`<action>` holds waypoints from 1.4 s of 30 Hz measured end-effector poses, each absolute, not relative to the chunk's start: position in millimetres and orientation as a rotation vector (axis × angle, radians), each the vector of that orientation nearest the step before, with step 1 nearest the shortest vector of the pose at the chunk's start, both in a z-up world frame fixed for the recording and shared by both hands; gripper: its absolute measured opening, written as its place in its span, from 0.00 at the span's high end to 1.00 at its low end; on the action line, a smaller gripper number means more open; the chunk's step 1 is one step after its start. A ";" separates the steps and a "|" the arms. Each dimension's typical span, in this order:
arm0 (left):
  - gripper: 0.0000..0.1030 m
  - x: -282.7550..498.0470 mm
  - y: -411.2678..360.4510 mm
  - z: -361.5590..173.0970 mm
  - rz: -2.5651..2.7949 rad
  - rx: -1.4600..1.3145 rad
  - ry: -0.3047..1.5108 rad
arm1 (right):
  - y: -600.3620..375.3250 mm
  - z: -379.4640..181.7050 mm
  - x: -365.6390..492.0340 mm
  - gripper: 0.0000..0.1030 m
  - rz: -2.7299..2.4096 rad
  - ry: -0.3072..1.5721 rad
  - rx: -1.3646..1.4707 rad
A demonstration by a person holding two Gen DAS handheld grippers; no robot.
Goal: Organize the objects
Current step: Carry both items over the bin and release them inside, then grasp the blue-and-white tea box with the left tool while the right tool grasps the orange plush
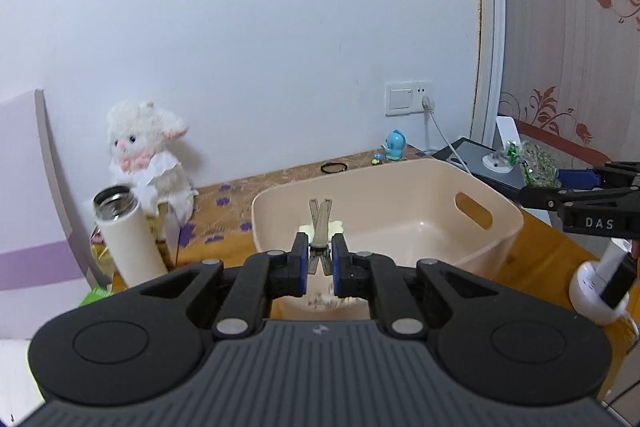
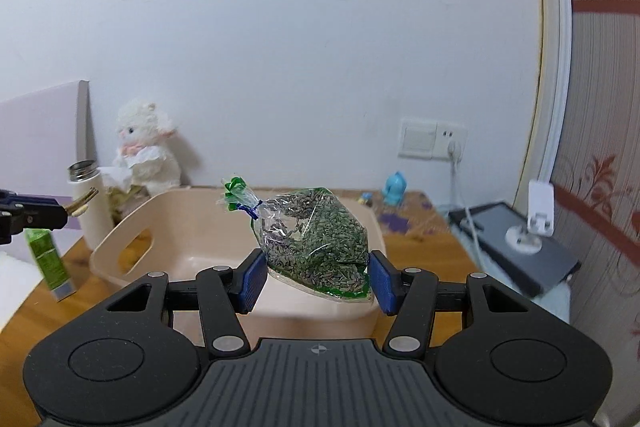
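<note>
My left gripper (image 1: 320,253) is shut on a grey clip (image 1: 320,231) with crossed arms and holds it above the near rim of the beige plastic basket (image 1: 440,183). A pale yellow piece (image 1: 338,227) shows behind the clip. My right gripper (image 2: 316,273) is shut on a clear bag of green-grey seeds (image 2: 316,231), tied with a blue twist and green top, held above the basket (image 2: 168,223). The left gripper with the clip (image 2: 82,205) shows at the left edge of the right wrist view. The right gripper (image 1: 576,205) with the bag (image 1: 538,163) shows at the right of the left wrist view.
A white plush lamb (image 1: 146,151) and an open white flask (image 1: 128,239) stand at the back left. A green carton (image 2: 48,259) stands left of the basket. A blue figurine (image 1: 395,145), a black ring (image 1: 334,167), a dark flat device (image 2: 520,247) with a cable and a white round charger (image 1: 592,287) are nearby.
</note>
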State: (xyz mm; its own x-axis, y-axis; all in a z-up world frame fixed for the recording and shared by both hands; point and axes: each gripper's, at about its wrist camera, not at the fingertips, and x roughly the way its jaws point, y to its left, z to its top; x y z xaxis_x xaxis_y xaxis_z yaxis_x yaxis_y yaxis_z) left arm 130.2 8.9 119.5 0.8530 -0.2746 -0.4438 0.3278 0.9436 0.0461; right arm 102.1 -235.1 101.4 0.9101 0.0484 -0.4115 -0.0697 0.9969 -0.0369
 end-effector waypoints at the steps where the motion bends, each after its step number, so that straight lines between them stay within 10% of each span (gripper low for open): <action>1: 0.87 136.2 3.5 119.4 -0.312 0.130 0.450 | -235.6 101.4 106.6 0.50 0.053 0.414 -0.059; 21: 0.85 211.4 -49.0 45.3 -0.225 0.201 0.642 | -228.5 43.2 180.6 0.40 0.011 0.596 -0.102; 26: 0.26 196.8 -42.7 56.2 -0.192 0.188 0.598 | -227.6 51.5 166.4 0.22 0.011 0.541 -0.131; 32: 0.21 172.3 -30.1 73.2 -0.197 0.174 0.558 | -234.0 67.6 137.4 0.01 0.029 0.501 -0.148; 42: 0.15 124.9 -10.7 72.9 -0.209 0.131 0.580 | -255.8 50.3 93.9 0.00 0.070 0.594 -0.108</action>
State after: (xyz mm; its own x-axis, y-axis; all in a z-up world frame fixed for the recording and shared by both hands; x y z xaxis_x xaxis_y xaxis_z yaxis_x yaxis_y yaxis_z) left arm 124.9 -10.7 72.9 0.8162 -0.1588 -0.5555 0.2320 0.9706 0.0634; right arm 93.9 -255.8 50.3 0.8268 0.0346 -0.5614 -0.0968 0.9920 -0.0813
